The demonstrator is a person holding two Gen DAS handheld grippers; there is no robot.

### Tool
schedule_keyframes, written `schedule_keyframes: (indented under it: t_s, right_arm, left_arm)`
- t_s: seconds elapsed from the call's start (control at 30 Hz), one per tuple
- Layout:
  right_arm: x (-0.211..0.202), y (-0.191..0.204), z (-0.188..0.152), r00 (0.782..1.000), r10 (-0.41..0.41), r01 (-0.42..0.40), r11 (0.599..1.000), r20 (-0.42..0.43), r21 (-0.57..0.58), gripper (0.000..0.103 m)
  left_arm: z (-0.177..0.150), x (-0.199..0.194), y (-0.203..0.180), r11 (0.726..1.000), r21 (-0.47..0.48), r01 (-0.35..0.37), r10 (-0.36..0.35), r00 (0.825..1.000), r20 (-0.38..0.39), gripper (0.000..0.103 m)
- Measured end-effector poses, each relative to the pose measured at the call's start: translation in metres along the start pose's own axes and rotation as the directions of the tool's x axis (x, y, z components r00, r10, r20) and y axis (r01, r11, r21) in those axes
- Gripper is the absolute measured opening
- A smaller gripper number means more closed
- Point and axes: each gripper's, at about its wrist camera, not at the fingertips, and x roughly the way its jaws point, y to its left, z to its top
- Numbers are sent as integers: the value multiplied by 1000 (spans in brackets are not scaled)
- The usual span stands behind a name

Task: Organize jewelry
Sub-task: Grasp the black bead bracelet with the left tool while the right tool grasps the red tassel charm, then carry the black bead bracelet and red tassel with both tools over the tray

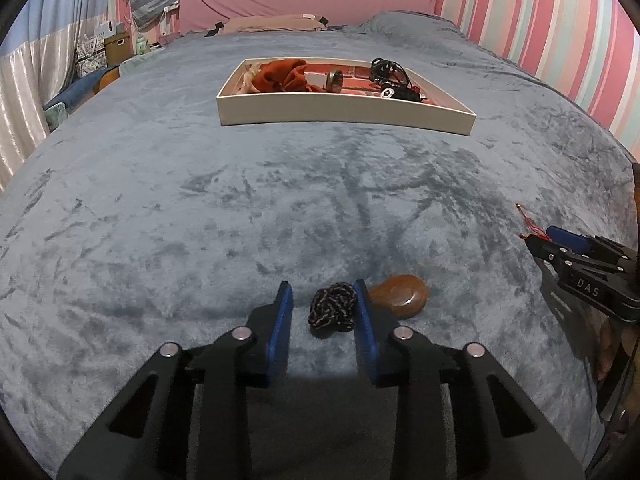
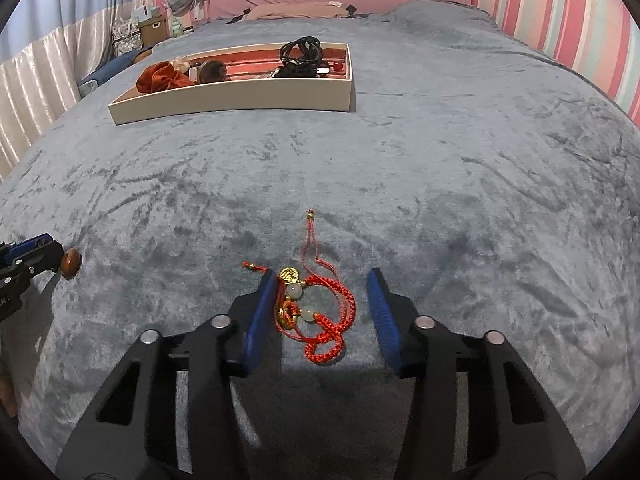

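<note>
Both cameras sit low over the blue-grey bed (image 1: 280, 184), looking forward along their tongs toward the far pink headboard (image 1: 304, 0). The left wrist view faces the white jewelry tray (image 1: 344, 110) almost head-on; the right wrist view stands further right, so the tray (image 2: 240, 100) falls far left. Both share tray, headboard and striped wall (image 2: 568, 12). Each catches the other's tongs at its edge: right tongs (image 1: 536, 240), left tongs (image 2: 40, 250).

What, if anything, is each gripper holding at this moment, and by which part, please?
Nothing: the open left gripper brackets the black cord, the open right gripper the red bracelet.
</note>
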Motion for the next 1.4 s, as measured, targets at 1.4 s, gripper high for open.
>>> schedule_keyframes:
  t_s: [1.4]
  right_arm:
    - [-34,5,97,980,61,-65,998,190,16,11]
  left_arm:
    - [102,-24,1,999,29,-30,26,990,138,18]
